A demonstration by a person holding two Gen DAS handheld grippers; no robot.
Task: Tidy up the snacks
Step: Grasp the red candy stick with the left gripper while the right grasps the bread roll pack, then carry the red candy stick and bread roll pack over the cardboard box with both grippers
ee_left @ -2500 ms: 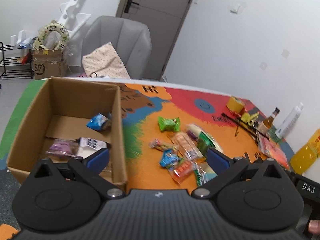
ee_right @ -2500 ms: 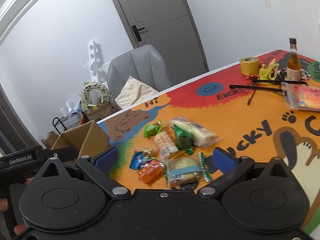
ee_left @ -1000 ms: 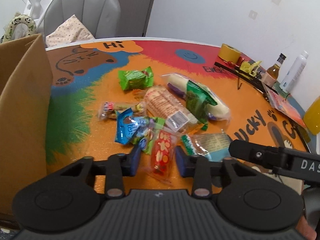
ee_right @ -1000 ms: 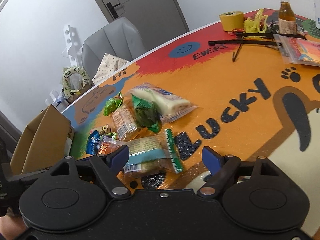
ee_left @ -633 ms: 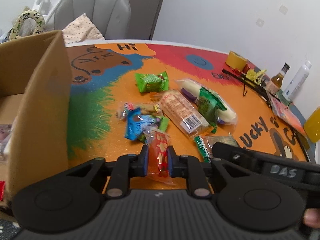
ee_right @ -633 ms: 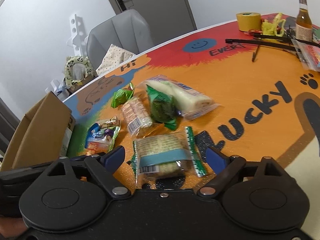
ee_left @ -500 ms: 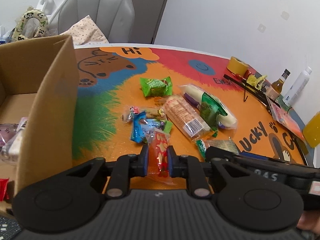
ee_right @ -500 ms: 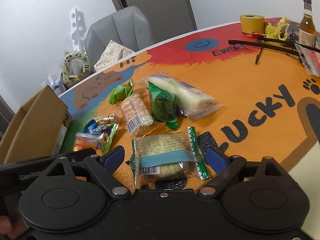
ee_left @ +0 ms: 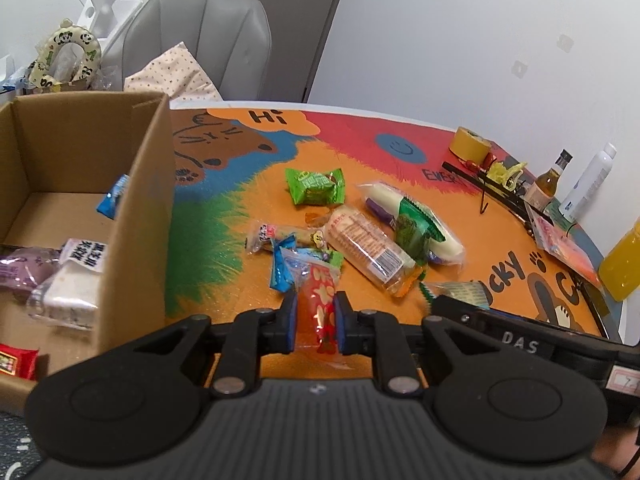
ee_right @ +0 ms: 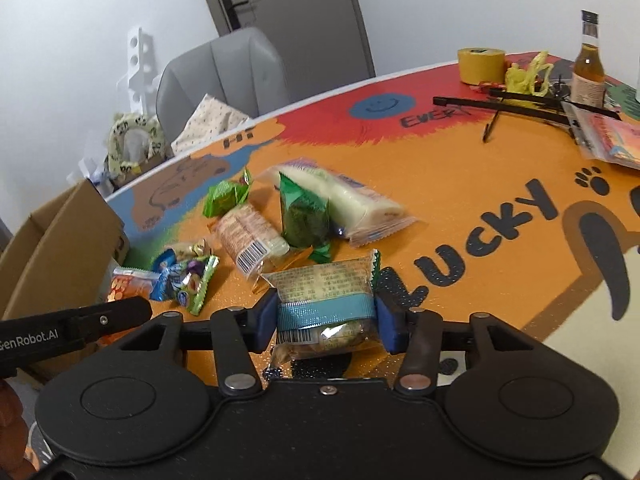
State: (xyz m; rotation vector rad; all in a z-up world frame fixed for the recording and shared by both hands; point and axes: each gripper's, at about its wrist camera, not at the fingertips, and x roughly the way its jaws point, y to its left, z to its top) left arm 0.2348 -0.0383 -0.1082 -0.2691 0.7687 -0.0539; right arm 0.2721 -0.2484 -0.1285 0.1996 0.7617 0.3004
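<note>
Three packets (ee_left: 60,280) inside box (ee_left: 136,216)

— What do I have in the left gripper (ee_left: 316,322)?
— A red-orange snack packet (ee_left: 320,304), upright, pinched between its pads.
— And my right gripper (ee_right: 326,322)?
— I see its jaws closing on a clear cake packet with a blue band (ee_right: 326,300), pads at both sides.
— The cardboard box (ee_left: 136,216)?
— Open, several packets inside; more snacks lie beside it.

Snack packets (ee_left: 360,236) are lying clustered mid-worktop (ee_left: 248,200), with the cardboard box (ee_left: 132,216) sitting at their left. Tape roll (ee_left: 469,143) and bottles (ee_left: 548,184) are standing far right; a chair (ee_left: 200,40) is sitting behind.
</note>
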